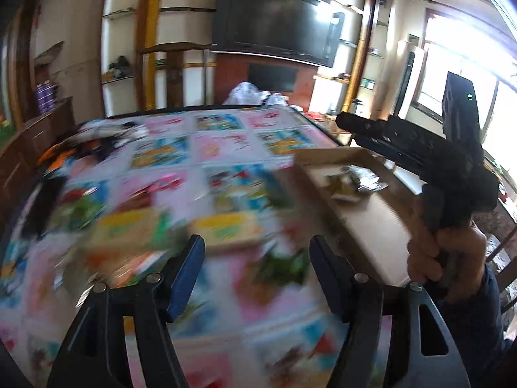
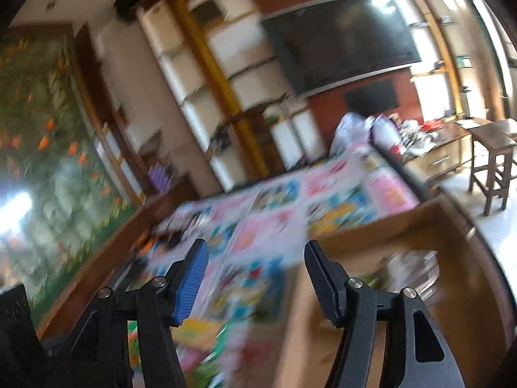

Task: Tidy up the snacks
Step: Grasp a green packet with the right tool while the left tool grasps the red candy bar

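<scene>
On the bright cartoon-patterned tabletop (image 1: 226, 148), left of the shallow brown cardboard box (image 1: 365, 213), lie blurred yellow snack packets (image 1: 226, 229) — both the left gripper (image 1: 257, 258) and right gripper (image 2: 255, 268) gape empty — fast motion risks a missed grasp.

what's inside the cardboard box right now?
The cardboard box holds a few snack packets near its far end, one yellow-green, others silvery. Motion blur hides their labels and exact count. The right hand covers the near right corner, so anything there is unseen.
</scene>
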Tool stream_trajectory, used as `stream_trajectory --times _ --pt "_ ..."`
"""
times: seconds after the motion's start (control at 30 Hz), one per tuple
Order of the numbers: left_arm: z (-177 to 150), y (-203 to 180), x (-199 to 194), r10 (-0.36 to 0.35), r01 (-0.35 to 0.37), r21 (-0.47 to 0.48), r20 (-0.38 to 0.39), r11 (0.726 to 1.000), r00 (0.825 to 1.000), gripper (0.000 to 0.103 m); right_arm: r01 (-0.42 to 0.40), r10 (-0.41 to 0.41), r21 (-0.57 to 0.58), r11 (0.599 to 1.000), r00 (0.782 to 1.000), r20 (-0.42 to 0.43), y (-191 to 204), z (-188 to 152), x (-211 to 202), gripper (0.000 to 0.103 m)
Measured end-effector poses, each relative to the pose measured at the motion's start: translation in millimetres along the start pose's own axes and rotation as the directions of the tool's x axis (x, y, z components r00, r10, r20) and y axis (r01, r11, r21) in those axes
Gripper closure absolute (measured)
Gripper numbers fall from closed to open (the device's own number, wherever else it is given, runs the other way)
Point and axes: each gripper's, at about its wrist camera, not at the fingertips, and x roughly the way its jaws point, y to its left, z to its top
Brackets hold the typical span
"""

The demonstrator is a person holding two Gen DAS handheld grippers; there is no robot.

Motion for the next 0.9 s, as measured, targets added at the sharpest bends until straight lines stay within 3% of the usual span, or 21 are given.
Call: stream_trajectory --times 0.13,0.27,0.37,0.5,0.63,0.77,0.9 --pt "-25 43 -24 0.077 -0.078 -0.038 -0.019 0.996 0.997 0.036 -0.076 0.065 -0.101 0.992 0.992 -0.109 68 -38 20 0.038" --pt "-44 77 -44 0.156 -0.158 -0.066 -0.022 0.985 0.987 0.036 -0.129 0.087 -0.198 0.972 0.975 -0.206 100 -69 36 0.037" --pt "-58 106 -54 0.198 -0.200 -0.092 -0.038 0.975 0.980 0.034 -0.103 0.052 -0.236 0.966 0.976 -0.214 94 -78 41 0.037" --pt "-73 136 -59 0.248 -0.255 -0.096 -0.076 0.962 0.966 0.033 -0.103 0.079 -0.095 0.990 0.971 -0.227 67 -73 41 0.037" --pt "-85 158 -58 0.249 -0.262 -0.114 -0.114 0.958 0.962 0.033 -0.085 0.080 -0.014 0.996 0.968 -0.236 51 -66 44 0.037" --pt "-89 155 -44 0.185 -0.201 -0.099 -0.154 0.975 0.971 0.034 -0.089 0.086 -0.001 0.996 0.968 -0.234 50 -64 43 0.037" --pt "-87 136 -25 0.151 -0.158 -0.029 -0.179 0.987 0.972 0.045 -0.069 0.062 -0.022 0.997 0.968 -0.245 51 -64 44 0.037"
